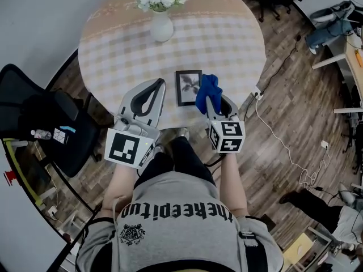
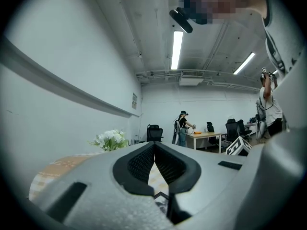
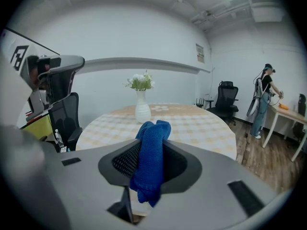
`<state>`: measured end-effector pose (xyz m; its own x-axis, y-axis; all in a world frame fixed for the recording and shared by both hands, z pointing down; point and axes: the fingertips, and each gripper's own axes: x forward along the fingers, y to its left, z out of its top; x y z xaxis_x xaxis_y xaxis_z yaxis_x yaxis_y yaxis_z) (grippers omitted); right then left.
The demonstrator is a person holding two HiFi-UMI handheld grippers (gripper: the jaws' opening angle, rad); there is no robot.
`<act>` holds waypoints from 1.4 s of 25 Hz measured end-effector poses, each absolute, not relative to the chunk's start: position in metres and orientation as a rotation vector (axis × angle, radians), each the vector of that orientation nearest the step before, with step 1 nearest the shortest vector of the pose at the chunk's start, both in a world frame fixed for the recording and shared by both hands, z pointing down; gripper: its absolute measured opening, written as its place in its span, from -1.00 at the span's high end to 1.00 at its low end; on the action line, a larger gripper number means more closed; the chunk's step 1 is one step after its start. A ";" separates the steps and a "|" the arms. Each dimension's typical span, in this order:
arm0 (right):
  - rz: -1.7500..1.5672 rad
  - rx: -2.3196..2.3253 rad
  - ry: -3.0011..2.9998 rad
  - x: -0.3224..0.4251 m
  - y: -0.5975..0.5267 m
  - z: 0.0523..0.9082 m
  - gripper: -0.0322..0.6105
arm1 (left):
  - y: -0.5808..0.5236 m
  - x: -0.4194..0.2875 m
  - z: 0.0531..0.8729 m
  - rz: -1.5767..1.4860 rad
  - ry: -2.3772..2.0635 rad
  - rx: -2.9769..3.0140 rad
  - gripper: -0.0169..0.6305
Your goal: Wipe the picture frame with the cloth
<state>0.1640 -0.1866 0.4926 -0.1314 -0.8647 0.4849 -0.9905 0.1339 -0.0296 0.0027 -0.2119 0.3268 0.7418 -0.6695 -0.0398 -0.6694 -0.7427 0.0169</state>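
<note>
Our left claw (image 1: 160, 84), pressed together and empty, sits over the round, checked desk (image 1: 232, 44). Just right lies the flat, rectangular, black picture frame (image 1: 188, 87), then our right claw (image 1: 211, 99) pinching the nubby blue cloth (image 1: 206, 85).

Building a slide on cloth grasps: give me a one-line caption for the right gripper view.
Right tongs shut on a blue cloth, a white flower vase beyond on the checked table.

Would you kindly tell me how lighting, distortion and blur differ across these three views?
Head view: even, soft light, picture frame sharp, edges bowed by the wide lens. Left gripper view: strong fisheye, dark round border, ceiling strip light blown out. Right gripper view: same fisheye; blue cloth crisp.
</note>
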 end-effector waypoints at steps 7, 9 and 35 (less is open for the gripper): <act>0.400 1.871 -2.115 0.156 -0.176 0.447 0.54 | -0.198 0.006 0.319 -0.092 -1.061 2.984 0.90; 0.378 1.889 -2.126 0.154 -0.172 0.436 0.54 | -0.193 0.006 0.318 -0.097 -1.042 2.992 0.90; 0.170 2.020 -2.253 0.119 -0.130 0.355 0.53 | -0.145 -0.005 0.305 -0.120 -0.918 3.078 0.90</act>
